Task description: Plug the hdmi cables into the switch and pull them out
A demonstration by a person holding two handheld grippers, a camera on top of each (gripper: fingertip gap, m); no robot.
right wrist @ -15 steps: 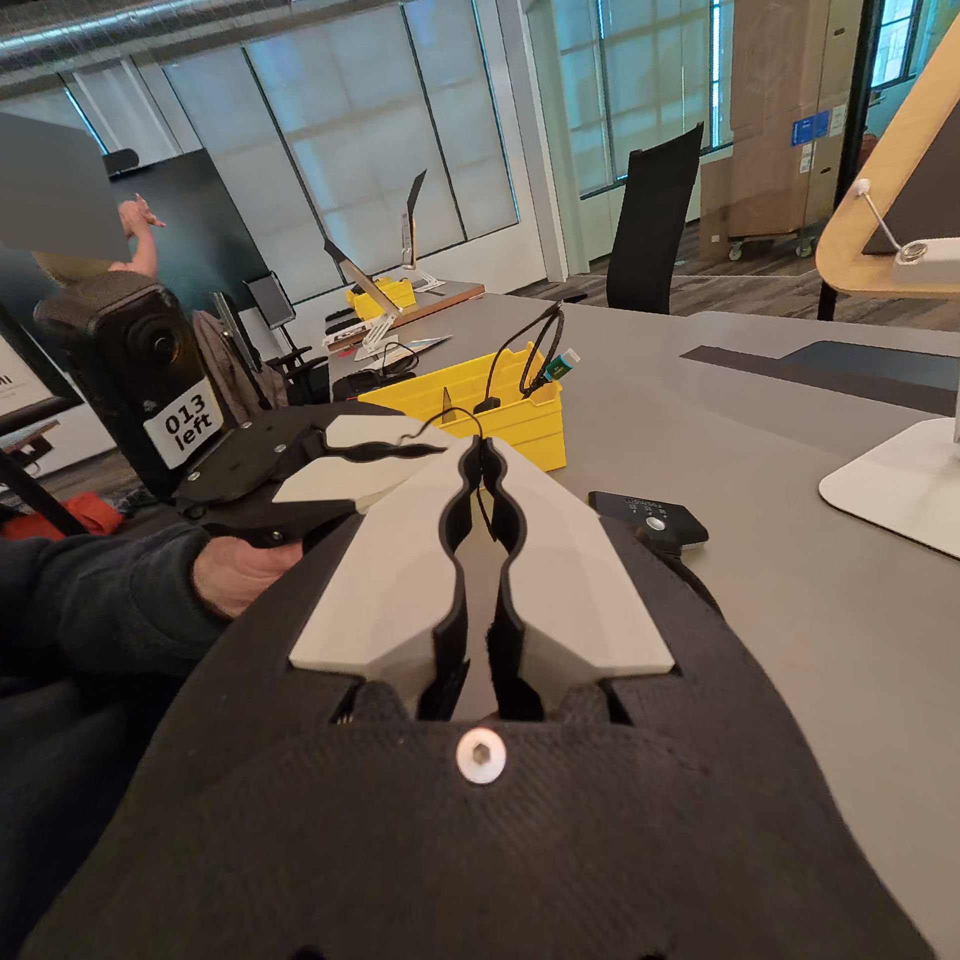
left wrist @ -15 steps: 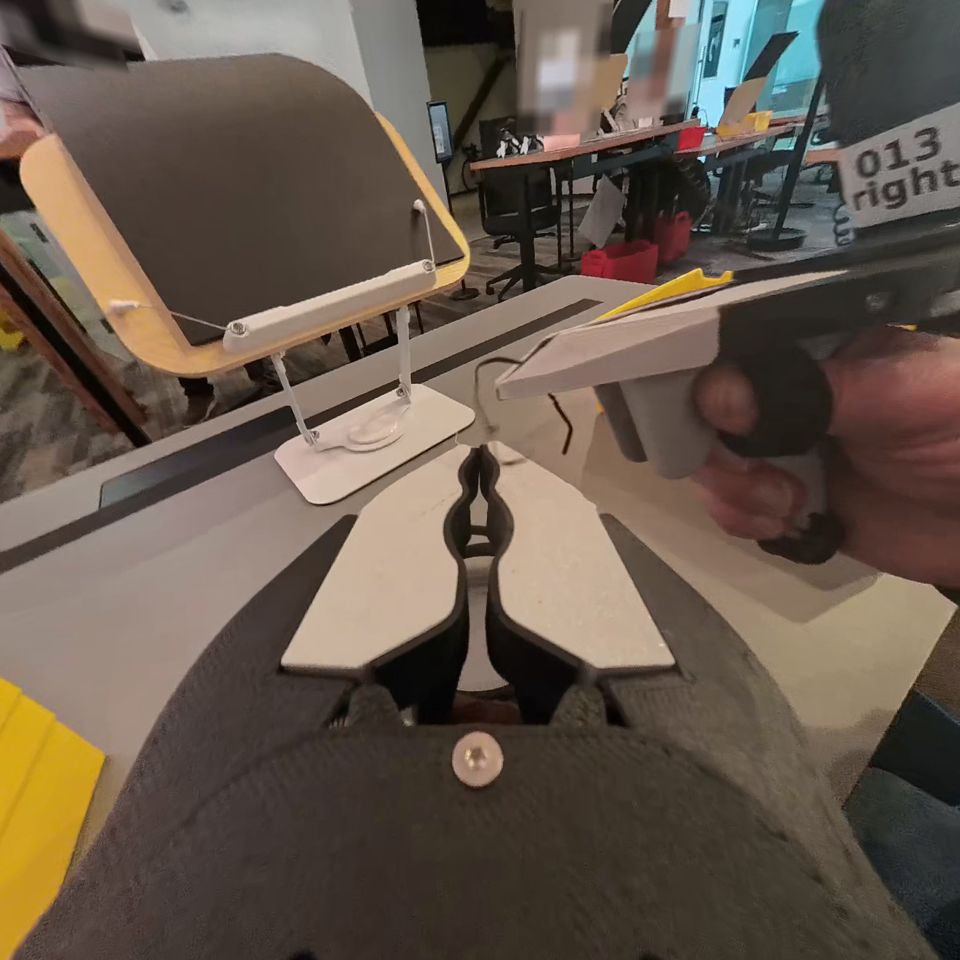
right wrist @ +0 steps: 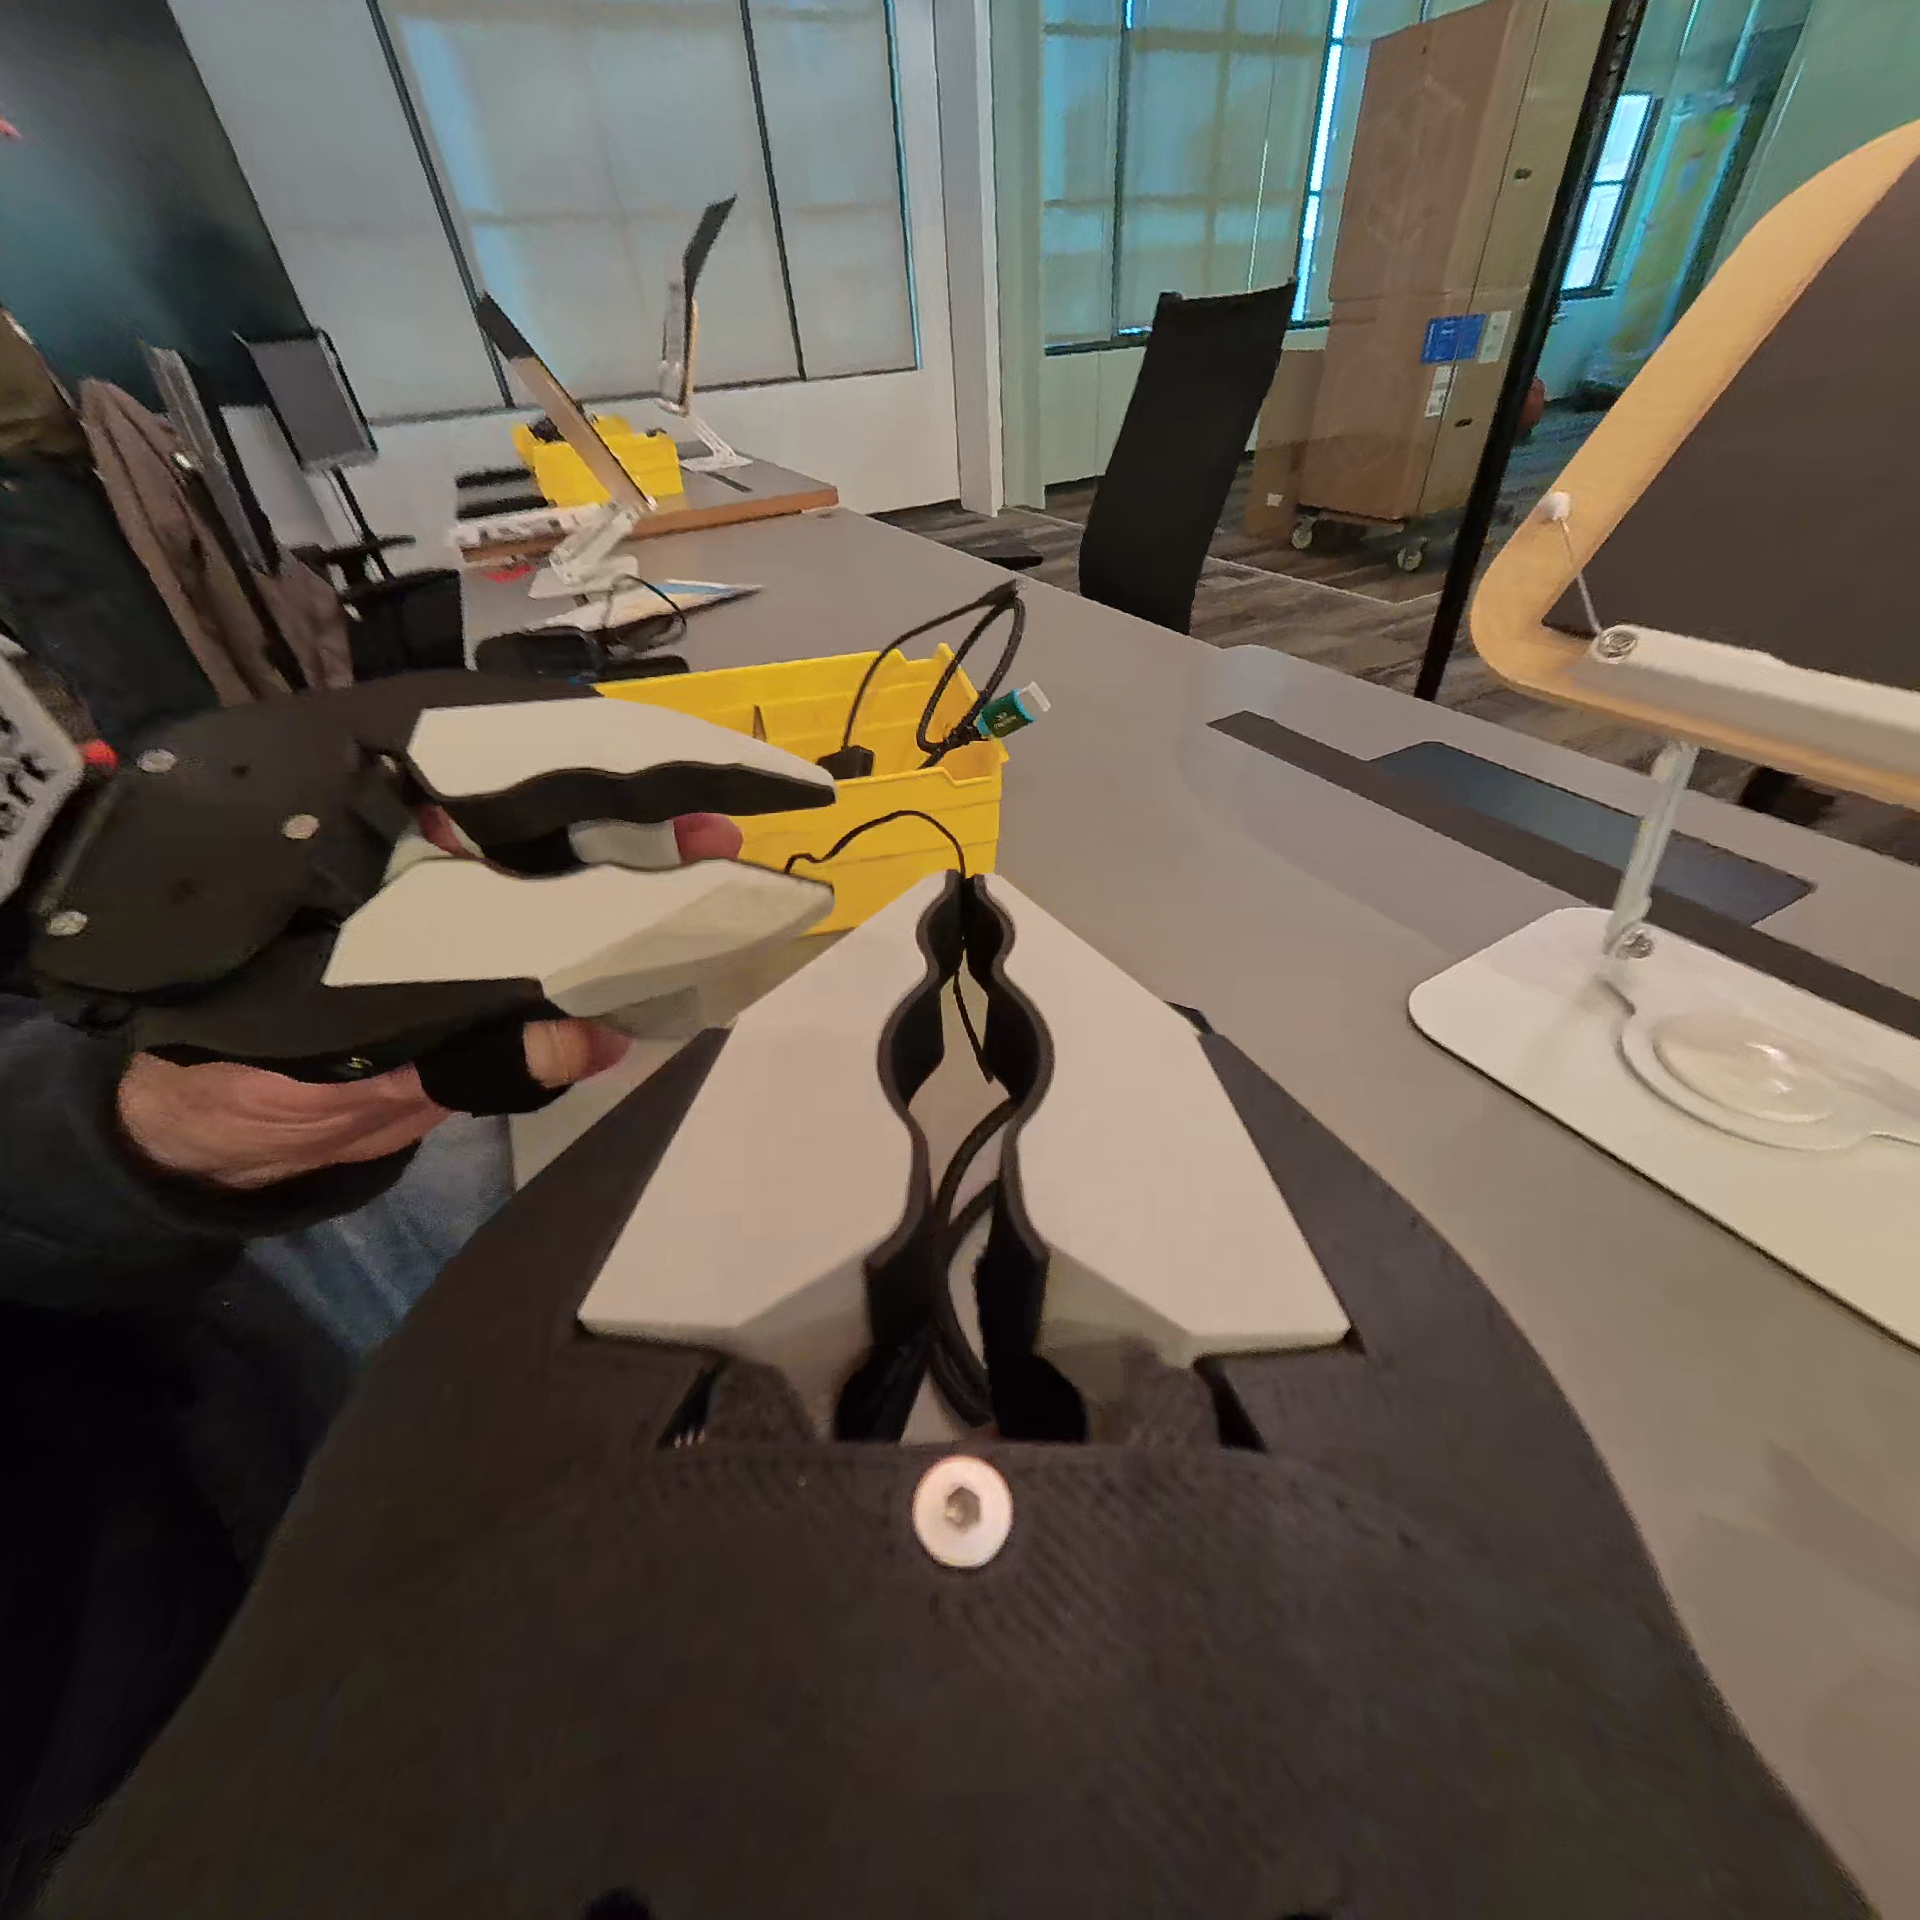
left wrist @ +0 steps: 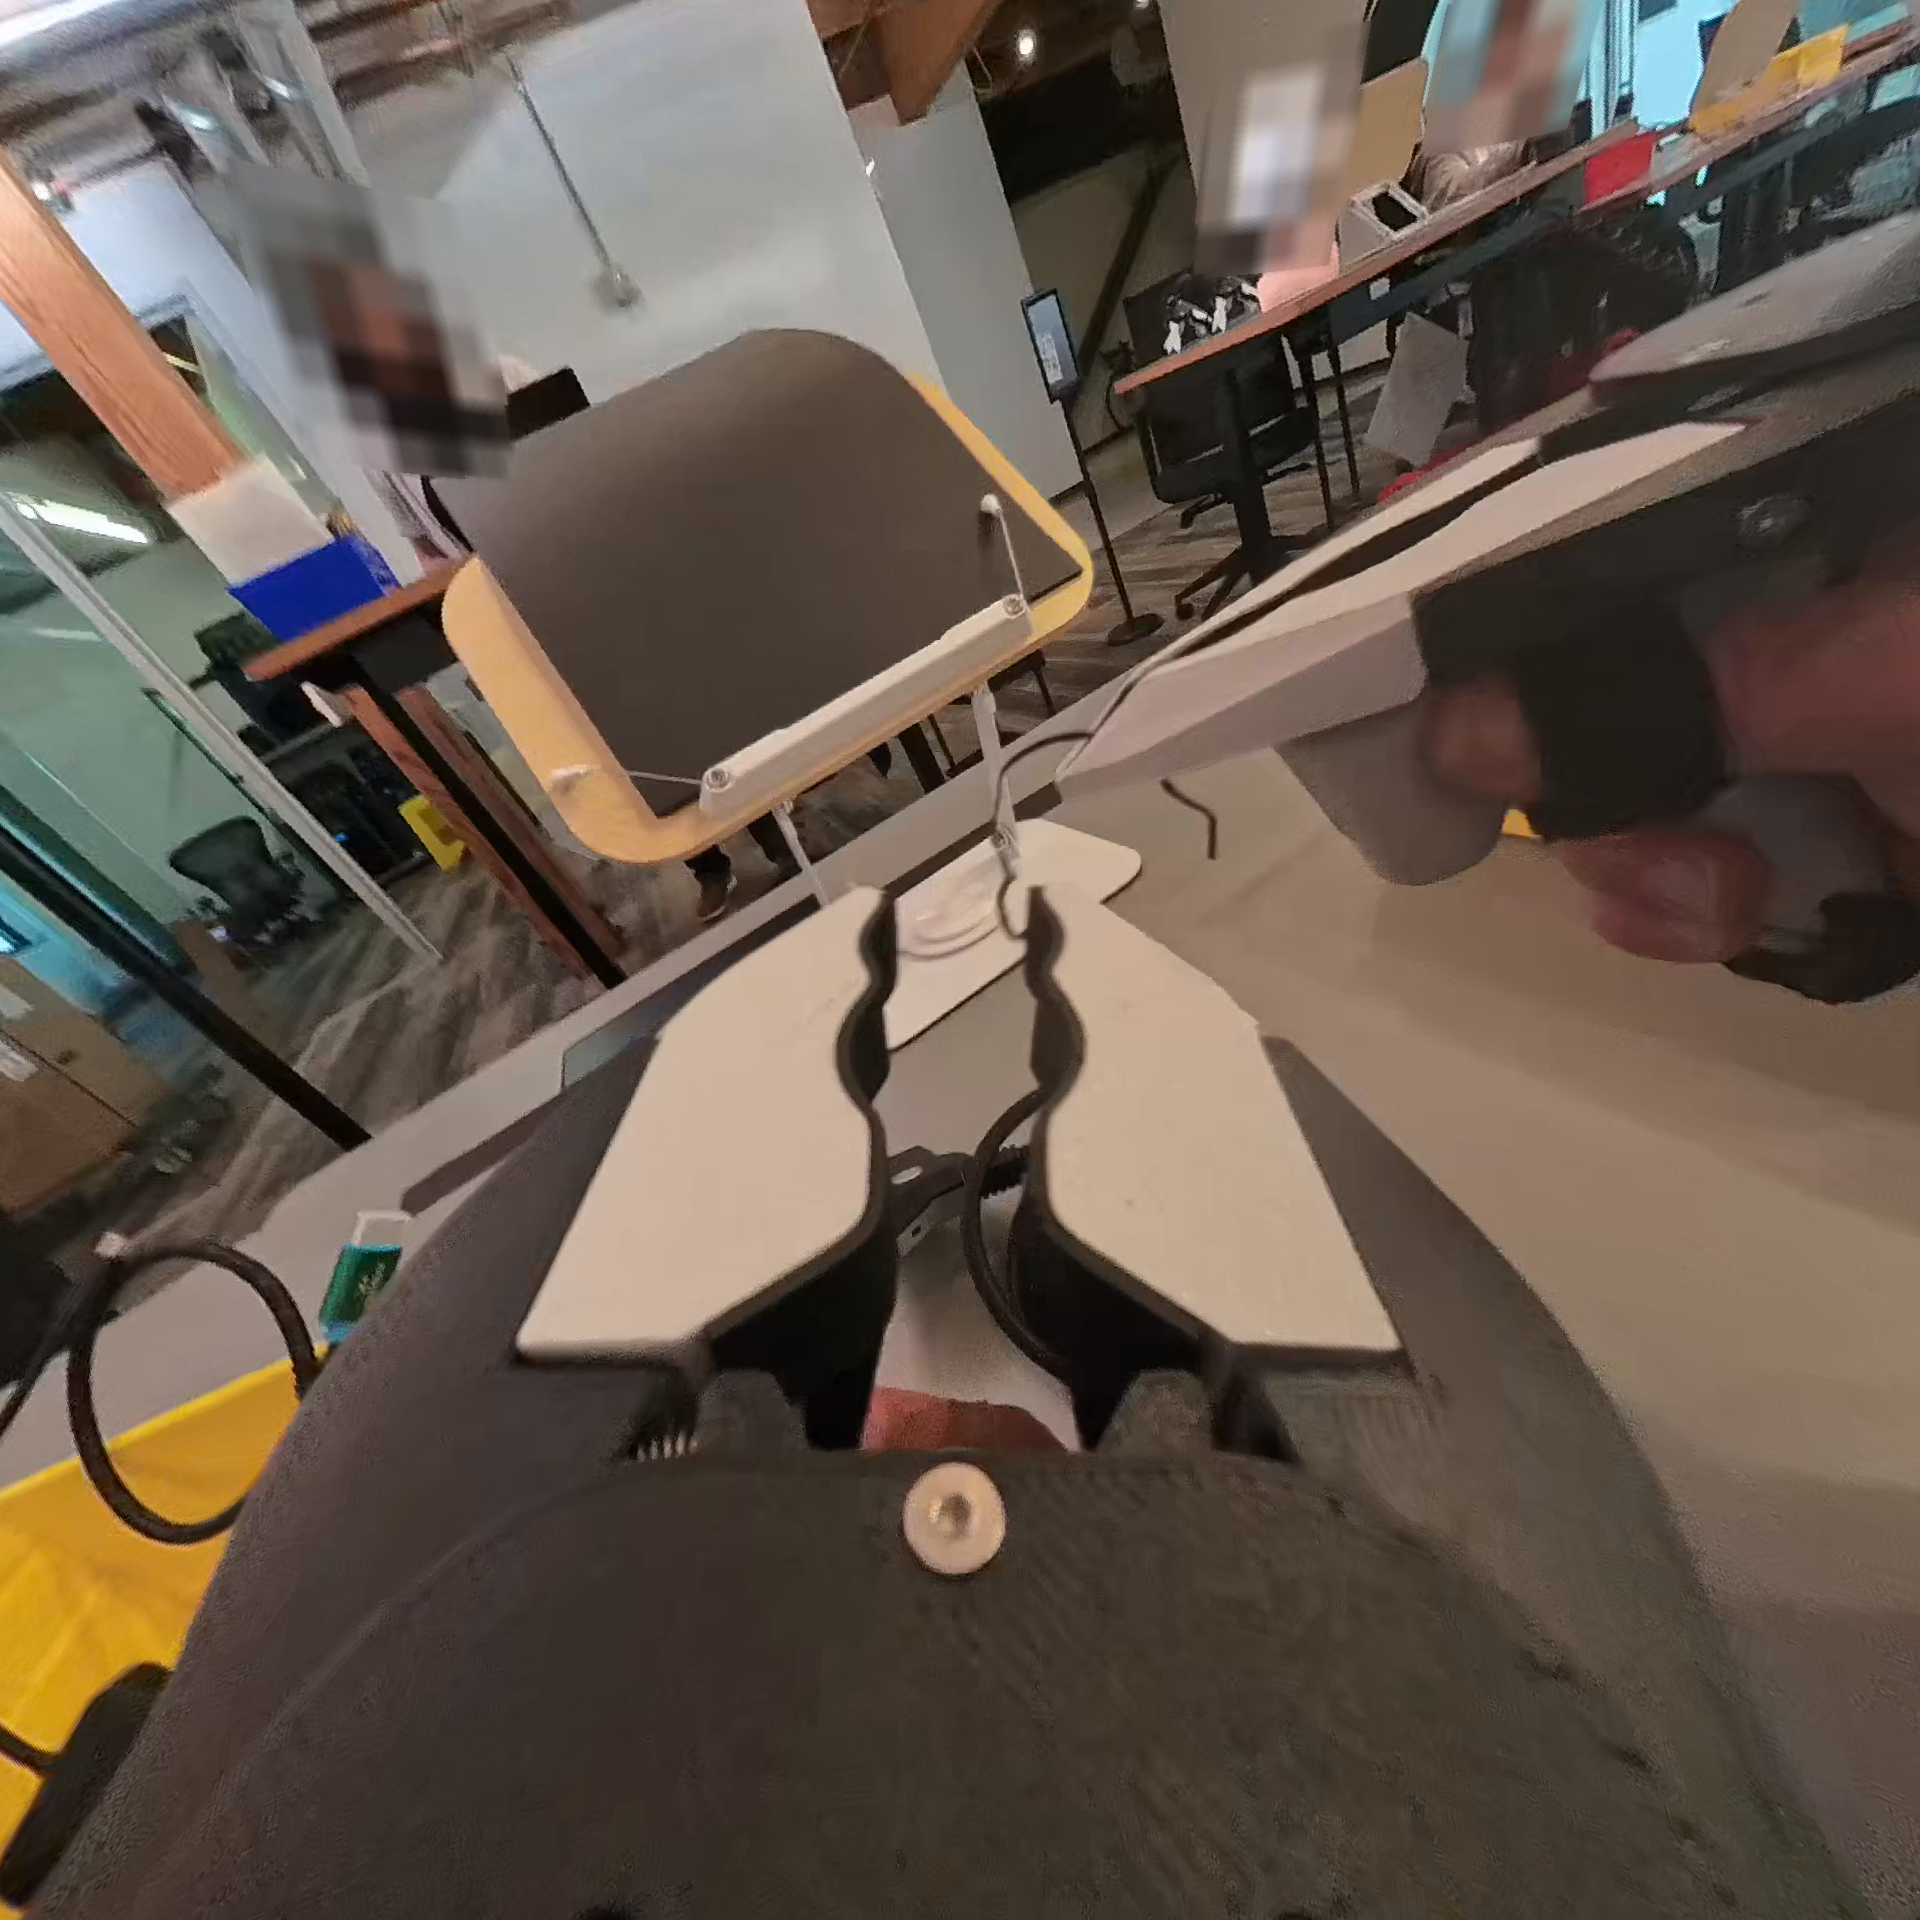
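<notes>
My right gripper (right wrist: 964, 888) is shut, with a thin black wire (right wrist: 883, 831) pinched at its tips and a thicker black cable (right wrist: 961, 1174) running down the gap between its fingers. In the left wrist view the right gripper (left wrist: 1075, 774) is at the upper right, held by a gloved hand, with the wire curling below its tip. My left gripper (left wrist: 958, 914) is open and holds nothing. A black cable (left wrist: 977, 1205) and a small dark connector lie below the gap. The left gripper (right wrist: 826, 844) also shows at the left of the right wrist view. I cannot see the switch.
A board on a stand with a white base (left wrist: 1049, 873) is on the grey table ahead, and it also shows at the right of the right wrist view (right wrist: 1538, 1049). A yellow bin (right wrist: 914, 831) with cables stands behind the grippers and shows at lower left (left wrist: 62, 1558). A black chair (right wrist: 1174, 457) stands beyond the table. The tips of both grippers are at nearly the same place.
My left gripper has opened; it was shut half a second ago. Both views have swung and tilted. My right gripper stays shut on the cable.
</notes>
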